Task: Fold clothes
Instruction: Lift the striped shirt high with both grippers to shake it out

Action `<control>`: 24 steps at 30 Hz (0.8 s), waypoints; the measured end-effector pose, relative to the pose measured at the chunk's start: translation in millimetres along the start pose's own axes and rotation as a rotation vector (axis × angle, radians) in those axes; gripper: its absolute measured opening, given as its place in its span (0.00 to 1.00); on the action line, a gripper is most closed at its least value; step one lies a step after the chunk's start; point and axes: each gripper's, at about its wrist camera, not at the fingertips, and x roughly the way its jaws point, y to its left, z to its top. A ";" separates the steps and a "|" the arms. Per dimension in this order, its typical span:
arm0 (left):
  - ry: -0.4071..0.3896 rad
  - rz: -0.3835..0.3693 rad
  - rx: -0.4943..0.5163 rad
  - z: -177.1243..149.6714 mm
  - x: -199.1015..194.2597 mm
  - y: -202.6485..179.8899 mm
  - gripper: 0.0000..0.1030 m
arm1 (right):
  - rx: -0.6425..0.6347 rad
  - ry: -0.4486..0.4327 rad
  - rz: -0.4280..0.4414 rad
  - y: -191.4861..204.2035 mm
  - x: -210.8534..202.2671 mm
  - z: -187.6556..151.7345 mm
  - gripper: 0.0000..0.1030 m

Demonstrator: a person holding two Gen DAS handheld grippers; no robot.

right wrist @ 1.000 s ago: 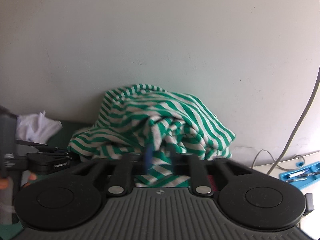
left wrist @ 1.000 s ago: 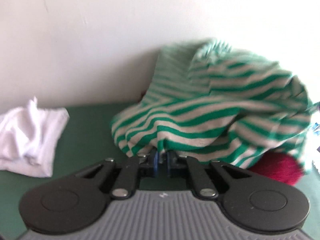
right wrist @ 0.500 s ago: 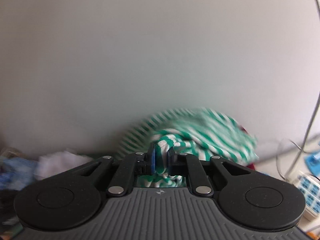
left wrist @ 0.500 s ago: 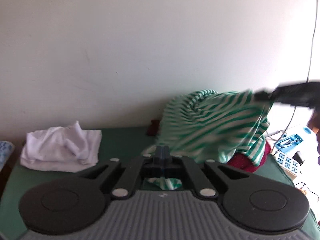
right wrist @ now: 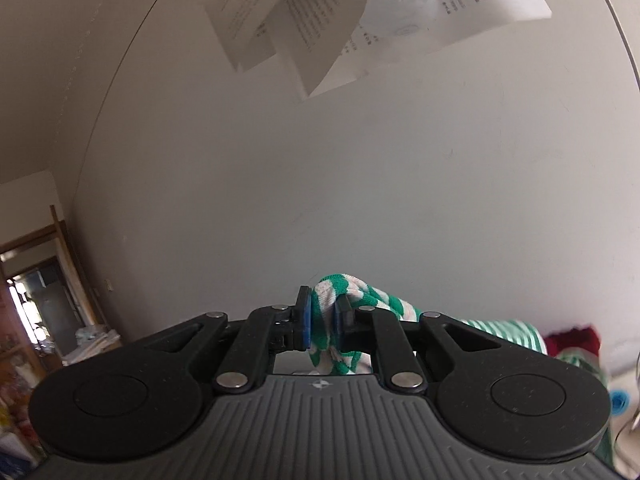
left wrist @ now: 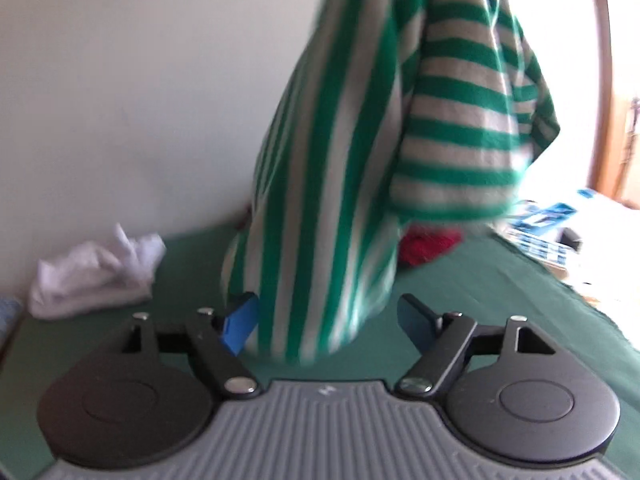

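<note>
My left gripper (left wrist: 326, 324) has just let go, its jaws spread beside the striped shirt (left wrist: 384, 128); my right gripper (right wrist: 323, 322) pinches the shirt's edge, hoisted above the bench (left wrist: 480, 280), ready to shake flat

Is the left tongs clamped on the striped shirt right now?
No, the left tongs stand wide open, having just opened, and the hanging striped shirt drapes between the pads unpinched.

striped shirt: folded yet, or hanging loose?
Hanging loose, unfolded: the striped shirt dangles from the right gripper, its hem between the open left gripper fingers.
</note>
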 end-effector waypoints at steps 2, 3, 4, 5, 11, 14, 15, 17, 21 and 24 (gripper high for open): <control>0.018 0.016 0.017 3.2 13.8 -7.7 0.28 | 0.025 0.012 0.012 2.6 -11.5 -6.0 0.11; 0.042 0.007 0.015 5.8 20.1 -6.5 0.06 | 0.027 0.006 0.005 4.3 -25.0 -5.3 0.11; 0.051 -0.008 -0.009 8.5 17.8 0.7 0.09 | 0.018 -0.001 -0.006 6.4 -33.0 -7.6 0.11; 0.030 -0.017 -0.045 11.6 7.2 10.2 0.05 | 0.006 -0.010 -0.018 8.1 -43.3 -5.0 0.11; -0.234 0.032 -0.212 66.8 -107.9 93.3 0.00 | -0.048 -0.124 -0.039 28.5 -78.5 16.9 0.11; -0.395 0.054 -0.228 104.1 -186.6 138.5 0.00 | -0.071 -0.206 -0.031 54.3 -86.5 29.7 0.11; -0.434 0.041 -0.223 116.6 -212.7 155.1 0.00 | -0.066 -0.234 -0.024 60.0 -90.1 38.3 0.11; -0.493 0.035 -0.199 132.9 -251.7 178.6 0.00 | -0.073 -0.283 -0.036 77.3 -98.4 48.5 0.11; -0.589 0.058 -0.100 143.1 -324.7 210.4 0.00 | -0.091 -0.365 -0.067 123.6 -112.4 53.2 0.11; -0.625 0.048 -0.072 137.3 -363.9 233.1 0.00 | -0.103 -0.387 -0.098 152.7 -123.9 39.2 0.11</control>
